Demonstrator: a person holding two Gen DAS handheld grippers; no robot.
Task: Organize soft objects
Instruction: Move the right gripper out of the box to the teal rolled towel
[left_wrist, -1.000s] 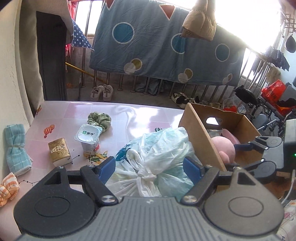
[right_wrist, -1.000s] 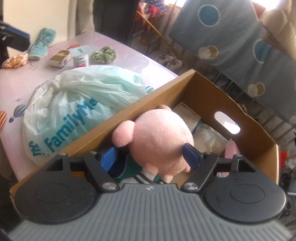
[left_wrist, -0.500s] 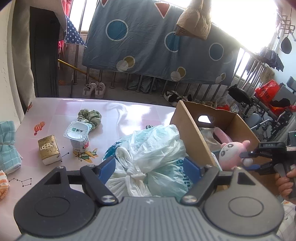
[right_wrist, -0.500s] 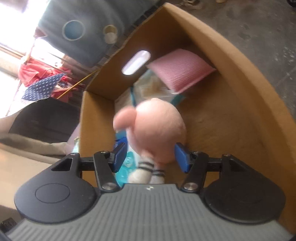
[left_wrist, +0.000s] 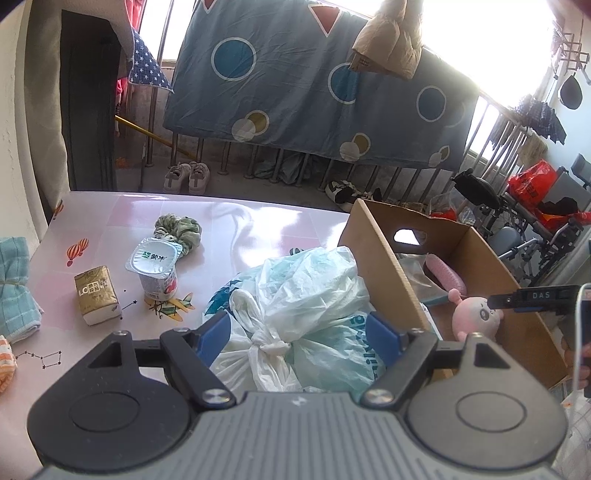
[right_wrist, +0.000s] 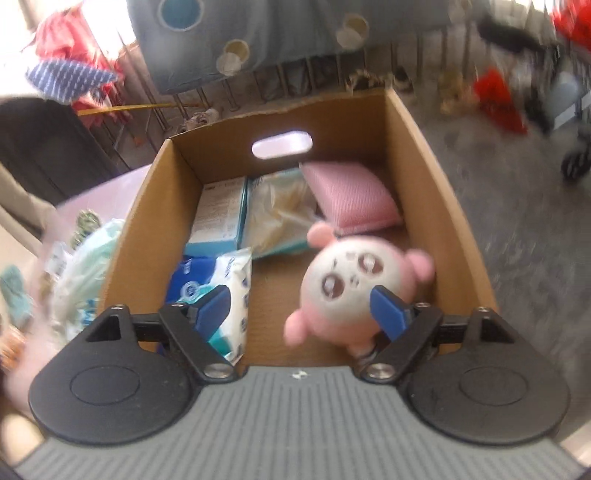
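The right gripper hangs over the open cardboard box, its jaws opening, with the pink plush toy between them but pressed only against the right-hand pad; the left pad stands clear of it. The toy is blurred and appears to be dropping toward the bare near-right corner of the box floor. Around it in the box lie a wet-wipes pack at the near left, a blue-edged carton and a crinkled clear packet toward the far wall, and a pink cushion at the far right.

The left gripper holds off, jaws apart and empty, above a knotted plastic bag that leans against the outside of the box's left wall on the surface. Farther out on the surface sit a yogurt cup, a tissue pack, a green scrunchie, and a folded blue towel at the left edge.

The risks, as judged from here: the toy may snag on the right pad and be dragged back out when the gripper lifts, or bounce and roll onto the wipes. The box sits at the surface's right edge, so a knock on its wall could shove it toward the floor. The yogurt cup is not soft and could tip if the left gripper sweeps past it toward the scrunchie
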